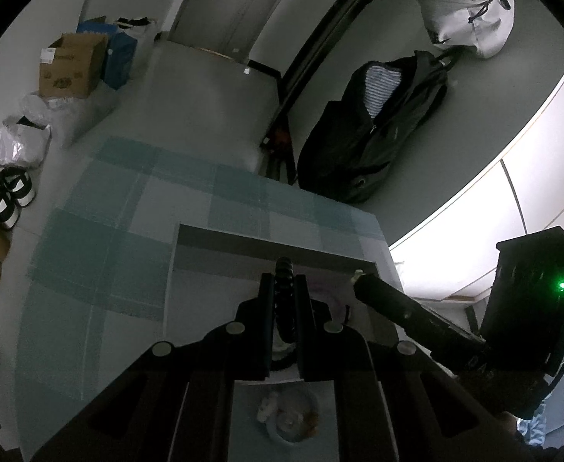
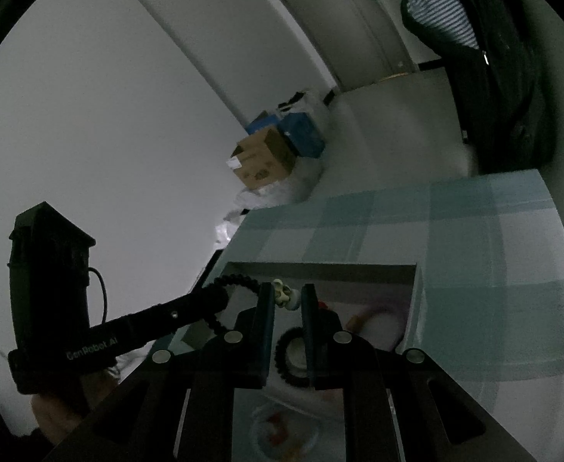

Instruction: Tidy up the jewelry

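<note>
My left gripper point(image 1: 284, 283) is shut on a black beaded bracelet point(image 1: 285, 300) and holds it over an open white box point(image 1: 189, 236). In the right wrist view the same bracelet point(image 2: 235, 282) hangs as a loop from the left gripper point(image 2: 216, 298). My right gripper point(image 2: 286, 293) is shut on a pale beaded piece of jewelry point(image 2: 285, 295) above the box point(image 2: 417, 281). The right gripper's tip point(image 1: 361, 279) reaches in from the right in the left wrist view. Another black bracelet point(image 2: 287, 358) lies in the box. A small dish point(image 1: 291, 415) with light trinkets sits below.
A blue-and-white checked cloth point(image 1: 128, 231) covers the table. A dark jacket point(image 1: 374, 131) and a white bag point(image 1: 467, 15) hang at the back right. Cardboard and blue boxes point(image 1: 76, 65), plastic bags and shoes point(image 1: 4, 192) line the floor at left.
</note>
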